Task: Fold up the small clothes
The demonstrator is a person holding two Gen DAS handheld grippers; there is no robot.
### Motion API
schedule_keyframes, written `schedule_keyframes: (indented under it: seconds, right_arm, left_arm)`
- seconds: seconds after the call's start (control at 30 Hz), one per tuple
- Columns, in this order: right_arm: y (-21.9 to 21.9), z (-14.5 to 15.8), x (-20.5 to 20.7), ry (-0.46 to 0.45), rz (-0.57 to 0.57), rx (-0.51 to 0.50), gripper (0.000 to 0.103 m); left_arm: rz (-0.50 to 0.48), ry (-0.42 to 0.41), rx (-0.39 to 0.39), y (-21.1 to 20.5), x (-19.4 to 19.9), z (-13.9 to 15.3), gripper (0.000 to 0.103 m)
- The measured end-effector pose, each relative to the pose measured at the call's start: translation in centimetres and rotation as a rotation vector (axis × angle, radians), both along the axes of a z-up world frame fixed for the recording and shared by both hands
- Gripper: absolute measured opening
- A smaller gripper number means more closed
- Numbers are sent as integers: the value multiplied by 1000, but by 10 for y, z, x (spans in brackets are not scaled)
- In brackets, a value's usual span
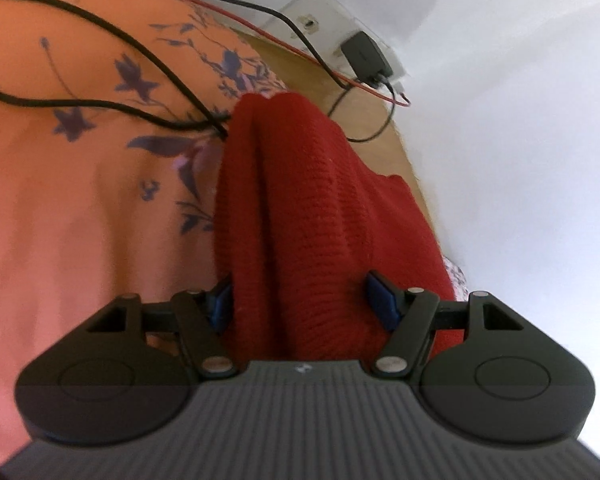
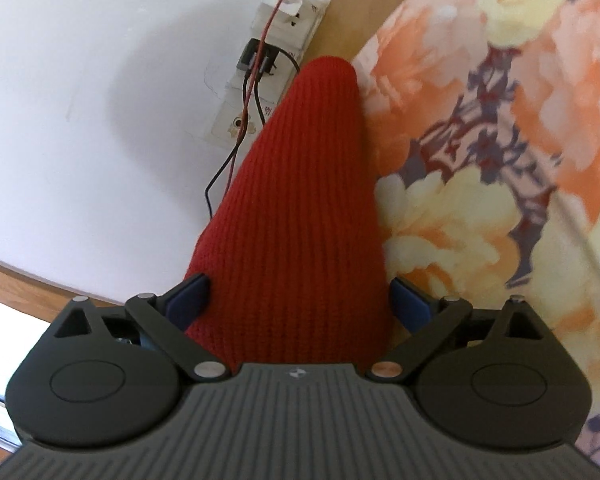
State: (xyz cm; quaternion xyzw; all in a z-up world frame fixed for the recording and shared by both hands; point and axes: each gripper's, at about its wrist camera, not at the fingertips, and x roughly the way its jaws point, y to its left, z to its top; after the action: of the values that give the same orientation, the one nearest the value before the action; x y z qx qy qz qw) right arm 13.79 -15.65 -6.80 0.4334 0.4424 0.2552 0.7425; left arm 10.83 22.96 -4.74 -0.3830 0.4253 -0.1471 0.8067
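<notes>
A red knitted garment [image 1: 300, 208] runs forward from between the blue pads [image 1: 220, 300] of my left gripper [image 1: 302, 300], which is shut on a thick bunch of it. In the right wrist view the same red knit [image 2: 300, 208] fills the gap of my right gripper [image 2: 300, 300], also shut on it, and narrows to a rounded end near the wall. The cloth looks lifted off the bed. How it is folded beneath the grippers is hidden.
An orange floral bedsheet [image 1: 80, 160] lies to the left, with black and red cables [image 1: 112, 28] across it. A wall socket panel with a black charger [image 1: 364, 56] sits on the white wall [image 2: 80, 100]. A floral orange and cream cover [image 2: 500, 160] is at right.
</notes>
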Motion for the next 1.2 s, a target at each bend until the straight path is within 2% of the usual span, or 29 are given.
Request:
schedule_keyframes:
  seconds: [0.1,0.17,0.27,0.37,0.57,0.73,0.9,1.07,1.2]
  right_arm:
    - [9,1,-2,-17,-7,-23,99]
    - [15,4,-4,-29,-15,-52,96]
    - [20,13,-12,-54,-44,-95,84]
    - [21,28,-22,-70,-77,-110,76]
    - [20,66,-48,-148,-109,-84,73]
    - [-6,95,-80,-218,-122,-76,73]
    - [-40,107,-112,-270,-151,-70,73]
    - [-76,100,-132,-269,-171,-58,73]
    - [-109,84,-141,-236,-171,-62,73]
  left_arm:
    - [-51,-32,10,-6,2,1,68]
    - [-70,-52,23,-8,2,3,60]
    - [-85,-59,8,-4,1,4,51]
    - [-96,-68,4,-3,0,10,48]
    - [-113,-110,23,-15,-17,40,46]
    - [-136,-157,26,-38,-44,64,46]
    - [-170,-204,51,-71,-63,79,46]
    - [-201,-230,120,-113,-76,81,46]
    - [-235,-203,177,-146,-78,71,46]
